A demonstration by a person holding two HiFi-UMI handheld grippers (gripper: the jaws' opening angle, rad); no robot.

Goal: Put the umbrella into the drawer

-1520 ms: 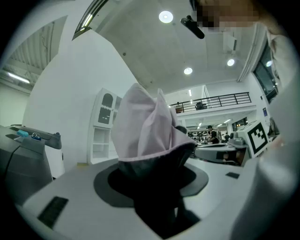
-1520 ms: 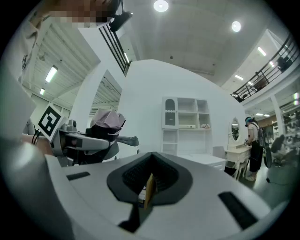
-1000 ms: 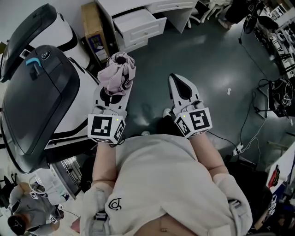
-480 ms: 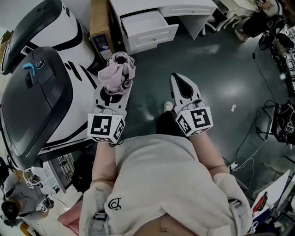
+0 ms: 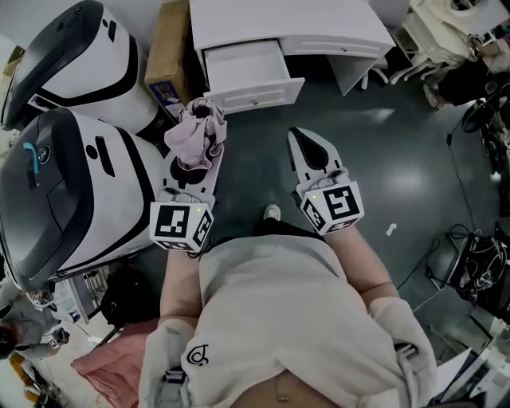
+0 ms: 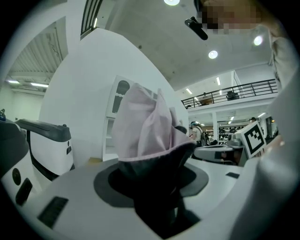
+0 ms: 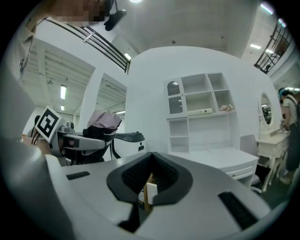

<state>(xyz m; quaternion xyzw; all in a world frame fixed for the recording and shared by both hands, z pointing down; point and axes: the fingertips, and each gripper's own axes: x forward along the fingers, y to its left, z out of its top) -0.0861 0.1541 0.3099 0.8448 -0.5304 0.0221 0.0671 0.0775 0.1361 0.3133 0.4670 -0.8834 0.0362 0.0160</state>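
A folded pale pink umbrella stands bunched between the jaws of my left gripper, which is shut on it. In the left gripper view the umbrella fills the gap of that gripper and hides its fingertips. My right gripper is held beside it, shut with nothing in it; in its own view the right gripper has its pads together. Ahead, a white drawer stands pulled out of the white desk. The right gripper view shows the desk and the umbrella off to its left.
Two large white and black machines stand along the left. A cardboard box leans between them and the desk. White chair legs are at the upper right, cables at the right. The floor is dark.
The desk and its pulled-out drawer have come closer and nearer the middle of the head view. Both grippers keep the same pose; the umbrella stays in the left one.
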